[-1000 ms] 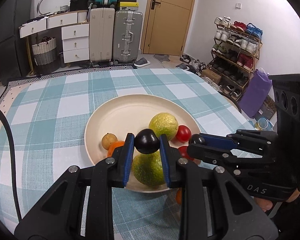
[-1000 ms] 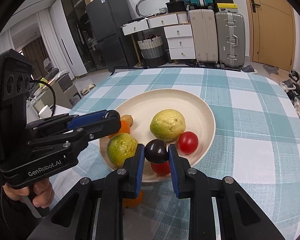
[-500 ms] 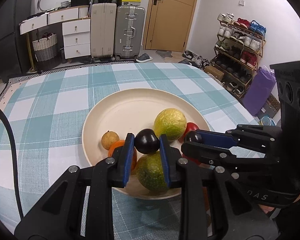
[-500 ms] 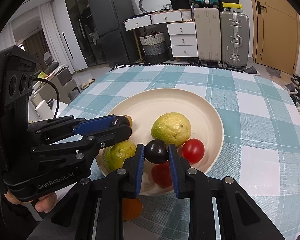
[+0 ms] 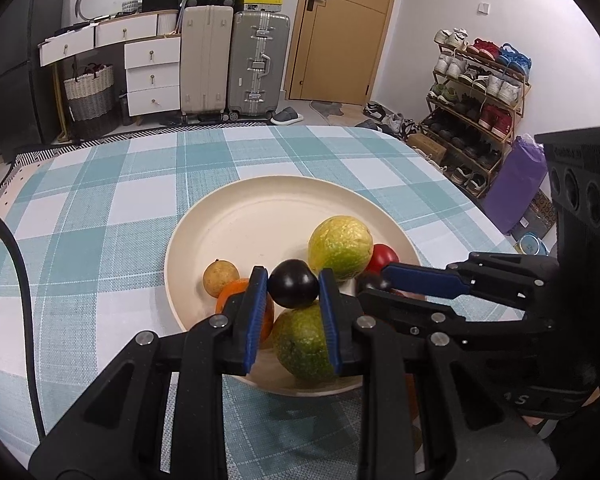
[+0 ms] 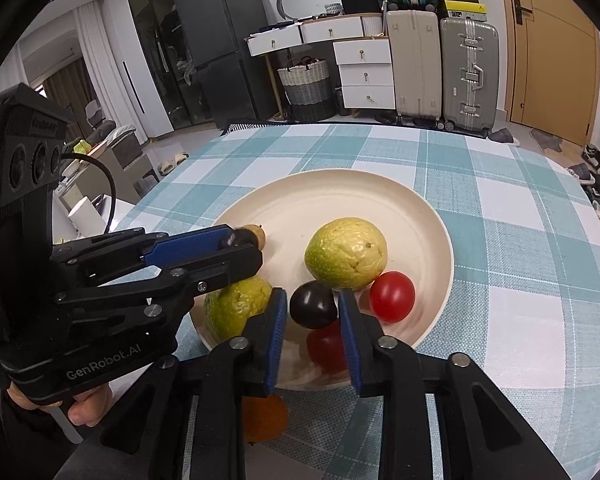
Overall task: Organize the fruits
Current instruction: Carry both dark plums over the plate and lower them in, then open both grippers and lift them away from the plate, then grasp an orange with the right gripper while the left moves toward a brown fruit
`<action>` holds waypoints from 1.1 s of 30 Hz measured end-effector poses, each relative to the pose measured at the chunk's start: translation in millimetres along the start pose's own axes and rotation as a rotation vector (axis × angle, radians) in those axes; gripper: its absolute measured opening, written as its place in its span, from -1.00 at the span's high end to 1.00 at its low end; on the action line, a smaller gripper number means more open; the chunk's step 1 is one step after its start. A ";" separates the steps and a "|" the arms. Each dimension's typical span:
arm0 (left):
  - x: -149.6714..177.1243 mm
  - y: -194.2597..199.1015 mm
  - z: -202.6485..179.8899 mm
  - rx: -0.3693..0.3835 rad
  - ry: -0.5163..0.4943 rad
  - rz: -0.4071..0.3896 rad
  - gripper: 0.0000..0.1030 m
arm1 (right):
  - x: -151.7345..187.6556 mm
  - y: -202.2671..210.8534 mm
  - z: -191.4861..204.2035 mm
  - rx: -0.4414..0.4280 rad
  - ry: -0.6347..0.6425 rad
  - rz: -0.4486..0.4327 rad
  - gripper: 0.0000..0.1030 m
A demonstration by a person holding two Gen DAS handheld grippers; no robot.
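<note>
A cream plate [image 5: 204, 224] [image 6: 428, 208] on the checked tablecloth holds two yellow-green guavas [image 5: 340, 246] [image 6: 346, 254], red tomatoes [image 6: 392, 296], a small brown fruit [image 5: 220, 278] and an orange [image 5: 240, 296]. My left gripper [image 5: 293, 289] is shut on a dark plum [image 5: 293, 289] above the plate's near side. It also shows in the right wrist view [image 6: 240, 240]. My right gripper [image 6: 313, 304] is opening. A second dark plum [image 6: 313, 304] sits between its blue pads with a thin gap on the left.
Another orange [image 6: 264, 420] lies on the cloth just in front of the plate. A hand [image 6: 84, 404] grips the left tool's handle. Beyond the table stand suitcases [image 5: 232, 64], white drawers [image 5: 152, 72], a door and a shoe rack [image 5: 476, 92].
The right jaws have parted slightly around their plum. The left gripper has edged a little further over the plate, its plum still clamped.
</note>
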State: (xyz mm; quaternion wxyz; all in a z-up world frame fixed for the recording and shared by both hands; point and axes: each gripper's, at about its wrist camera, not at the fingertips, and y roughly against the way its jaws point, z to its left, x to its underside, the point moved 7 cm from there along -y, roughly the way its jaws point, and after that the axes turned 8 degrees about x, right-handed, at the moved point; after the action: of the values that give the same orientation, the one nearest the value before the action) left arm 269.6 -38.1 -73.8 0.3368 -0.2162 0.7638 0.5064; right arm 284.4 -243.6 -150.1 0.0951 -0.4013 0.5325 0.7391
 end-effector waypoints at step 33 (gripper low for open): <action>56.4 88.7 -17.7 -0.110 0.006 -0.026 -0.99 | 42.7 56.3 -22.2 0.062 -0.112 -0.014 -1.00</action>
State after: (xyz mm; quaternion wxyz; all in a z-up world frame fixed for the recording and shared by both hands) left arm 166.5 -18.8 -54.8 0.3287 -0.2460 0.7330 0.5424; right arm 235.2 -298.3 -142.2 0.1421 -0.3600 0.5461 0.7429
